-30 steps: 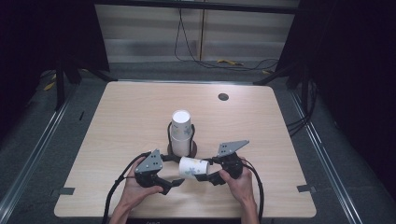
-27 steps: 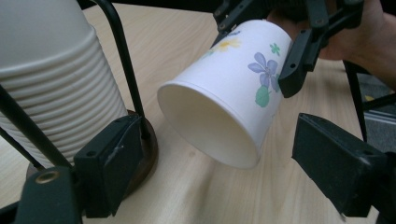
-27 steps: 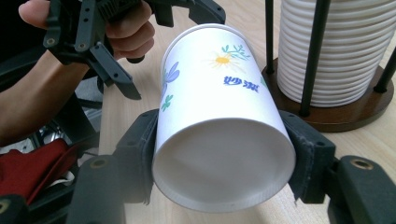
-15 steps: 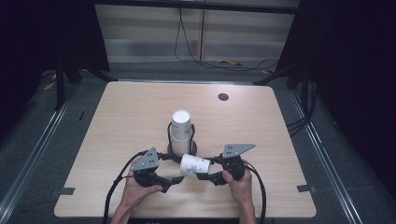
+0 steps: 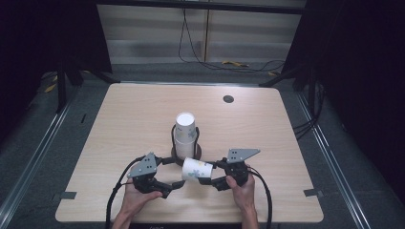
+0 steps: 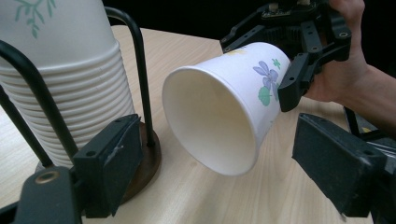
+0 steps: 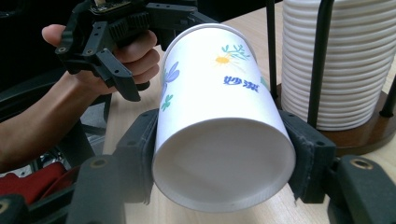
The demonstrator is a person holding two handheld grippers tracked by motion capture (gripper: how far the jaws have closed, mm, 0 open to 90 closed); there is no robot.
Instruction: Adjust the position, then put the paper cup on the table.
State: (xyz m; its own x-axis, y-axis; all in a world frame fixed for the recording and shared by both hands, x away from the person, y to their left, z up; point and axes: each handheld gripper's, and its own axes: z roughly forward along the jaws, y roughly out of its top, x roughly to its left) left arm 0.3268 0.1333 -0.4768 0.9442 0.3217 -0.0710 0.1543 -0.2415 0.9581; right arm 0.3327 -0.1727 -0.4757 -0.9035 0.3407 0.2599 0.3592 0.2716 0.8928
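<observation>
A white paper cup (image 5: 197, 169) with a flower print lies on its side above the table, its mouth toward my left gripper. My right gripper (image 5: 210, 172) is shut on it: both pads squeeze the cup (image 7: 219, 121) near its base in the right gripper view. My left gripper (image 5: 169, 177) stands open, its jaws wide apart. The cup's mouth (image 6: 224, 107) hangs just ahead of those jaws without touching them. A tall stack of upside-down cups (image 5: 185, 133) sits in a black wire holder with a round wooden base (image 5: 193, 154), right behind both grippers.
The stack (image 6: 56, 93) and a black wire upright (image 6: 140, 84) stand close to my left jaw. A small dark round cap (image 5: 228, 99) is set into the table's far right part. The table's front edge lies just under both hands.
My left gripper has drifted slightly to the left, away from the cup's mouth. The right gripper and the cup have stayed where they were.
</observation>
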